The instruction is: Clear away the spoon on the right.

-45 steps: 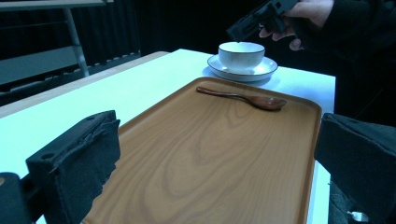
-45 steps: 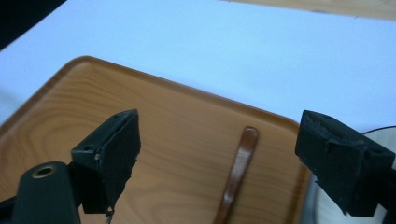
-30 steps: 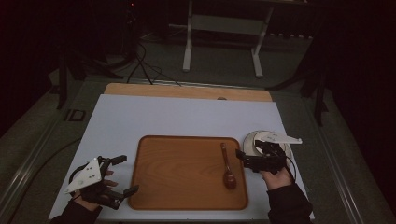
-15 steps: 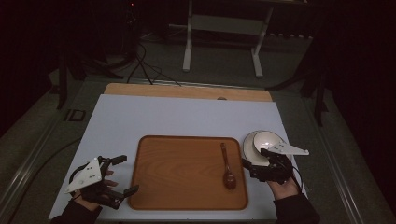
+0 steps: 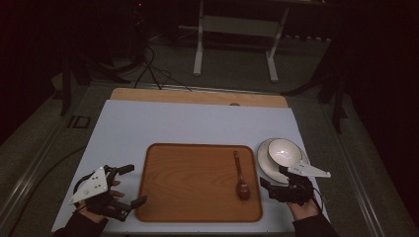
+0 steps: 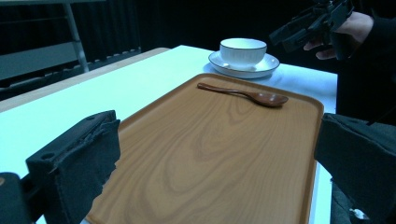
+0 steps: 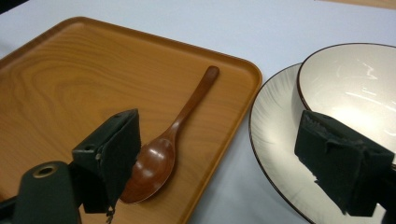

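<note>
Got my right hand-held gripper (image 5: 274, 188) released near the tabletop's front edge, straddling wooden spoon (image 7: 170, 141) and bowl (image 7: 355, 88); left hand-held gripper (image 5: 129, 185) released, bracketing the tray (image 5: 197, 212).

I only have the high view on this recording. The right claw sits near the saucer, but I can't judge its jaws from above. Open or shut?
Observer: Open. In the right gripper view the right claw has its jaws spread wide, with nothing between them.
Operator: What lies ahead of it?
Observer: The spoon on the tray sits by one jaw, the bowl on its saucer by the other.
Operator: Anything in the bowl?
Observer: Its pale inside looks bare, as far as that view reaches.
Operator: And the left claw?
Observer: The left claw is open too, its jaws either side of the tray's near end.
</note>
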A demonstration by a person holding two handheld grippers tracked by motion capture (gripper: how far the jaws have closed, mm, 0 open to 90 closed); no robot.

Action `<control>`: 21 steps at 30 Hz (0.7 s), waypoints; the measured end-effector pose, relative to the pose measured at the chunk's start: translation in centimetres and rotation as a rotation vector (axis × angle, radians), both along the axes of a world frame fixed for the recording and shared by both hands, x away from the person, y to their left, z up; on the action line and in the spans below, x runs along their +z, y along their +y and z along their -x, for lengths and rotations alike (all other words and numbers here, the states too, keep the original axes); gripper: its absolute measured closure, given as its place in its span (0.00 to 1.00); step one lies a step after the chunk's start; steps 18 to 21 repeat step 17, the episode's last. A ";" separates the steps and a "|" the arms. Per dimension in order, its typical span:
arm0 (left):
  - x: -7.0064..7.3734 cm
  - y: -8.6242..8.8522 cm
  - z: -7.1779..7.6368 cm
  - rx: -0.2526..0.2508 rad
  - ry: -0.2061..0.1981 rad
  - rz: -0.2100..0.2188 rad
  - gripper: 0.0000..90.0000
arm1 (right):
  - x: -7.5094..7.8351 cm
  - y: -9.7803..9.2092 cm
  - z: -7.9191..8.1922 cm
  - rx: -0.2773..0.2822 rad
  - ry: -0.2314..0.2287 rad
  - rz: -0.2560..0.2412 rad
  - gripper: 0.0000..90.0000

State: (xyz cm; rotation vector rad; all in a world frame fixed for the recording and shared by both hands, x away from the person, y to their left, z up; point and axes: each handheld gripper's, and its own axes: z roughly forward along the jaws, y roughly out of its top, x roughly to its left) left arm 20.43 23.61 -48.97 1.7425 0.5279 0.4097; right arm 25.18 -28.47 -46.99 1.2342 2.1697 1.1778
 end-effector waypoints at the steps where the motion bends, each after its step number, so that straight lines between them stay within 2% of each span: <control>1: 0.0 0.0 0.0 -0.002 0.001 -0.001 0.02 | -0.1 0.0 0.0 0.004 -0.010 0.006 0.16; 6: -0.2 0.0 0.0 -0.008 0.007 -0.001 0.02 | -0.6 0.3 -0.2 0.019 -0.028 0.031 0.16; 9: -0.2 0.0 0.0 -0.010 0.008 0.000 0.02 | -1.0 0.3 -0.4 0.018 -0.014 0.044 0.16; 13: -0.2 0.0 0.0 -0.014 0.008 -0.002 0.02 | -1.0 0.3 -0.4 0.032 -0.027 0.033 0.16; 21: -0.2 0.0 0.0 -0.012 0.009 -0.002 0.02 | -1.0 0.5 -0.3 0.040 -0.030 0.043 0.16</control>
